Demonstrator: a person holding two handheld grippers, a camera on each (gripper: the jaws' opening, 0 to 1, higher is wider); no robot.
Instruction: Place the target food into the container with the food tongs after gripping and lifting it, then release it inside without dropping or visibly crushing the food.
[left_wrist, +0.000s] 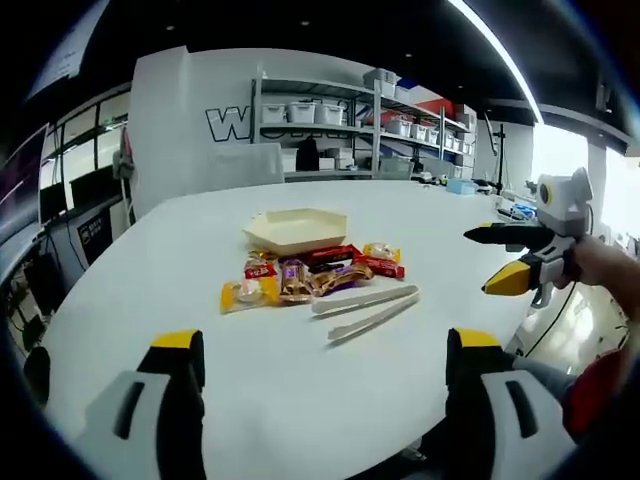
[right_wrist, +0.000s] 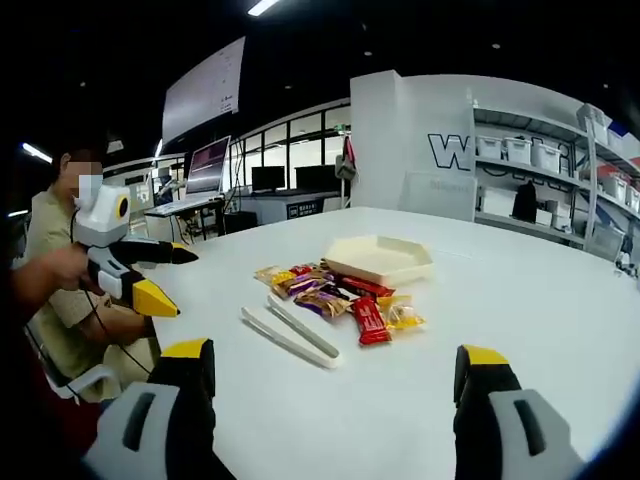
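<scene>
So the left tongs (left_wrist: 325, 342) are spread wide with nothing between the jaws, just hanging above the near edge of the white desk (left_wrist: 140, 290). Same deal with the right tongs (right_wrist: 338, 352): jaws wide apart, empty, not touching anything.

The white plastic food tongs (left_wrist: 365, 308) lie flat on the desk, slightly parted, right beside the pile of wrapped snacks (left_wrist: 310, 275) on its near side. The snacks are a loose heap of red, yellow and purple packets, all on the desk. The cream hexagonal container (left_wrist: 297, 228) sits just behind the heap and looks empty.

Behind the desk there's shelving with storage bins (left_wrist: 340, 115). Nothing sits between either tongs and the food tongs.
</scene>
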